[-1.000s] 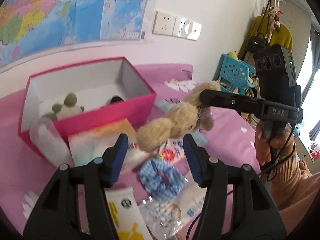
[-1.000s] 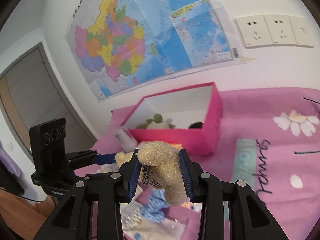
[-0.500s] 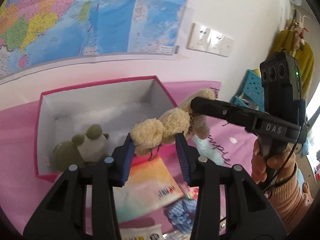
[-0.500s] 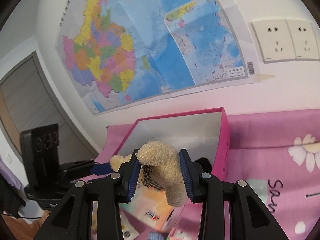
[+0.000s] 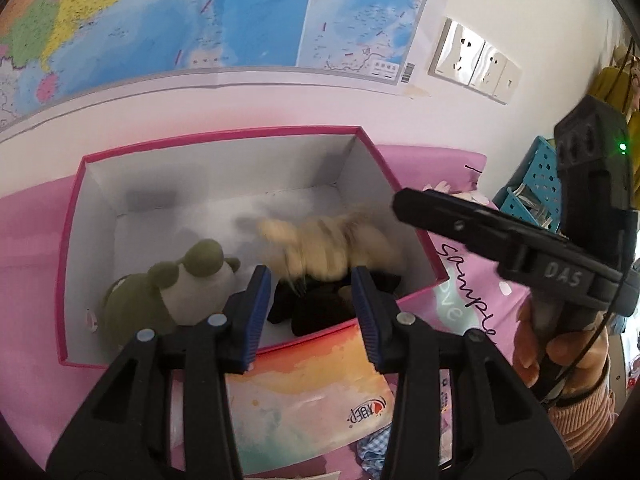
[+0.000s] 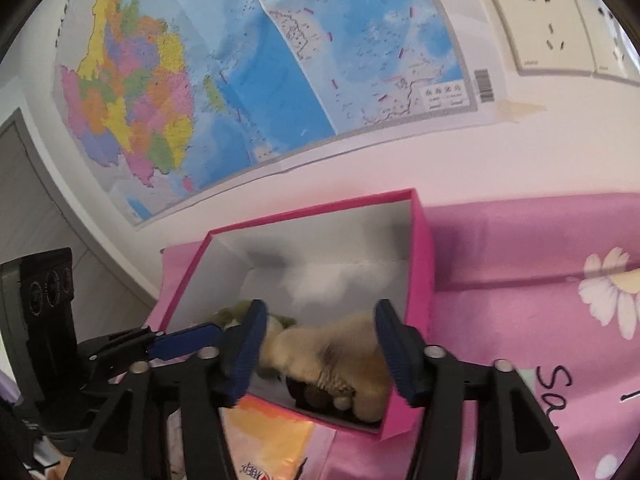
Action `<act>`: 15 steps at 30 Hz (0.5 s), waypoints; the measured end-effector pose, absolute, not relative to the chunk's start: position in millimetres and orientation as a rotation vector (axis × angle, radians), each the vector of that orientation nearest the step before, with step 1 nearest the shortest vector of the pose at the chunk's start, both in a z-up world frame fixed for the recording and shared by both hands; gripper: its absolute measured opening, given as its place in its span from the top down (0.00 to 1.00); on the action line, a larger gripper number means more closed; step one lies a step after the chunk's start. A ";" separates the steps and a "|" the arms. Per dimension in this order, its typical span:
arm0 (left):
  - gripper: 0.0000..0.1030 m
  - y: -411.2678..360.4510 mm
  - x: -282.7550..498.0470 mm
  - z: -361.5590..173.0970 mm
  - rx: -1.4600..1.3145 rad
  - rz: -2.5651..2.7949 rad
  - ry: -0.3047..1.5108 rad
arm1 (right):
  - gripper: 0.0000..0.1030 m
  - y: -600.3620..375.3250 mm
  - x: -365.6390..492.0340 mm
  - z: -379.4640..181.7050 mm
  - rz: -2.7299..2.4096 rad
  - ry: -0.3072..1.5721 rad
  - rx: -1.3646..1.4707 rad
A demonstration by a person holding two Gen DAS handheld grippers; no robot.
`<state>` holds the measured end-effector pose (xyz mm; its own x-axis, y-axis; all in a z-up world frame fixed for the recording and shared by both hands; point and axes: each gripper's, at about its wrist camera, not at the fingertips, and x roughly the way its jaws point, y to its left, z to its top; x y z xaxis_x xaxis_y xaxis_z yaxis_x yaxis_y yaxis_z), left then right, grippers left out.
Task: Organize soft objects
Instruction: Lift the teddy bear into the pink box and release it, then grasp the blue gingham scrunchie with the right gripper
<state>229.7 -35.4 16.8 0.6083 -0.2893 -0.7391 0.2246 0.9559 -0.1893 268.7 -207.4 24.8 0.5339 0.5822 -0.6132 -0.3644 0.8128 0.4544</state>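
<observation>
A pink bedspread (image 6: 520,240) printed with white daisies and dark script covers the surface across the lower half of both views. On it, pushed against a white wall, stands an open pink box (image 5: 72,240) with white inner walls. A large coloured map (image 6: 240,80) hangs in the upper left of the right wrist view, with white wall sockets (image 6: 536,28) at upper right; a grey door edge shows at far left.

The left gripper (image 5: 312,304) has its jaws apart and empty, hovering at the box's near wall. The right gripper (image 6: 320,344) is likewise spread wide, holding nothing. The beige plush toy (image 5: 328,248), motion-blurred, is inside the box at its right end, above a black item (image 5: 320,308), beside a green-and-white plush (image 5: 172,288). A colourful packet (image 5: 312,392) lies against the box front.
</observation>
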 end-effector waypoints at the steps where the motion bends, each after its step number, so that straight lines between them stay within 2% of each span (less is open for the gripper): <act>1: 0.57 -35.8 227.8 17.5 -0.075 -0.297 0.863 | 0.37 -209.4 266.6 26.5 0.568 0.824 0.287; 15: 0.56 -38.5 161.8 31.7 -0.020 -0.404 0.768 | 0.37 -239.4 209.4 36.7 0.634 0.790 0.251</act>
